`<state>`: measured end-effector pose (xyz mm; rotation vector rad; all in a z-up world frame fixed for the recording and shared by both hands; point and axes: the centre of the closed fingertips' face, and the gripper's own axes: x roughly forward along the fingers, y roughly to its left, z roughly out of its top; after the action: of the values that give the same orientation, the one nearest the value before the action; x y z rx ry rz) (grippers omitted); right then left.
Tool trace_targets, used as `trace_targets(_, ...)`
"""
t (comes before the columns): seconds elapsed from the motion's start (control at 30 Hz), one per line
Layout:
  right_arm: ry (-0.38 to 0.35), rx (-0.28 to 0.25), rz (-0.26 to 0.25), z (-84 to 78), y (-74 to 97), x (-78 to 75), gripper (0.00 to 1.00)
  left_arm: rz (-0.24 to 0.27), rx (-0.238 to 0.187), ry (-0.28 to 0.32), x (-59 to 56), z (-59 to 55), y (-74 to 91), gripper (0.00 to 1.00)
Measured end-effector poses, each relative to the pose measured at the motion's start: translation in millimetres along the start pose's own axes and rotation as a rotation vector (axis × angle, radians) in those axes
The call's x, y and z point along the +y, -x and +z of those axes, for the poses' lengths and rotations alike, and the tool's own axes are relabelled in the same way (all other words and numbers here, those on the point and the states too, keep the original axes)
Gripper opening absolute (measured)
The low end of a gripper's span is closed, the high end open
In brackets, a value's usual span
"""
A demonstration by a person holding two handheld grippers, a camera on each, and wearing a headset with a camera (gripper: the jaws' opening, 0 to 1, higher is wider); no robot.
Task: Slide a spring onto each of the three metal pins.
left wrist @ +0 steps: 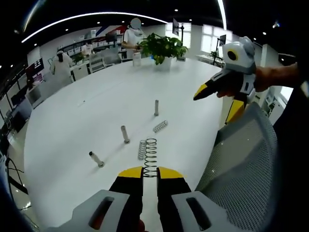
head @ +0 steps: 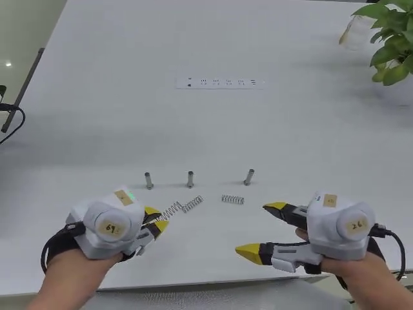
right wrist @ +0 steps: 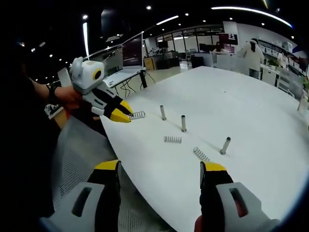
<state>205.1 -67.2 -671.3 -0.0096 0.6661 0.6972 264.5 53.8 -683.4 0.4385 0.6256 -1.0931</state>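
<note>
Three short metal pins stand upright in a row on the white table: left pin (head: pixel 149 181), middle pin (head: pixel 190 179), right pin (head: pixel 249 177). My left gripper (head: pixel 155 219) (left wrist: pixel 150 170) is shut on the end of a spring (head: pixel 171 210) (left wrist: pixel 150 155) just in front of the left and middle pins. A second spring (head: pixel 192 204) (left wrist: pixel 141 149) lies beside it. The third spring (head: pixel 233 199) (right wrist: pixel 201 154) lies near the right pin. My right gripper (head: pixel 253 228) (right wrist: pixel 160 166) hovers open at the table's near edge, holding nothing.
A white power strip (head: pixel 219 82) lies flat mid-table, beyond the pins. A potted plant (head: pixel 393 39) and a pale cup (head: pixel 355 31) stand at the far right corner. A grey mesh chair (left wrist: pixel 241 159) sits below the near table edge. Cables (head: pixel 11 116) hang at the left edge.
</note>
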Motion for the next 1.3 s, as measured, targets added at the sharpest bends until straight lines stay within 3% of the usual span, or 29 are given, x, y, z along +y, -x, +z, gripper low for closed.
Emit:
trace_targets(0.43,0.019,-0.017,0.082,9.0,-10.1,17.0,0.52,-0.117,-0.024,-0.102,-38.7,21.3,-6.1,0.02)
trace_targets(0.7,0.016,-0.039,0.117,14.4,-12.6,23.7,0.45,-0.17,-0.033,-0.164,-55.7,30.5,-6.5,0.02)
trace_targets(0.93,0.012,-0.058,0.166,19.9,-12.2,32.6,0.37,-0.227,-0.043,-0.246,-75.0,38.9,-6.0,0.02)
trace_targets(1.1,0.011,-0.046,0.203,17.5,-11.3,39.2,0.31,-0.259,-0.047,-0.319,-85.6,45.3,-5.1,0.02)
trace_targets(1.3,-0.007,-0.056,0.234,18.0,-8.5,44.8,0.25,-0.295,-0.041,-0.337,-92.4,44.8,-6.5,0.02)
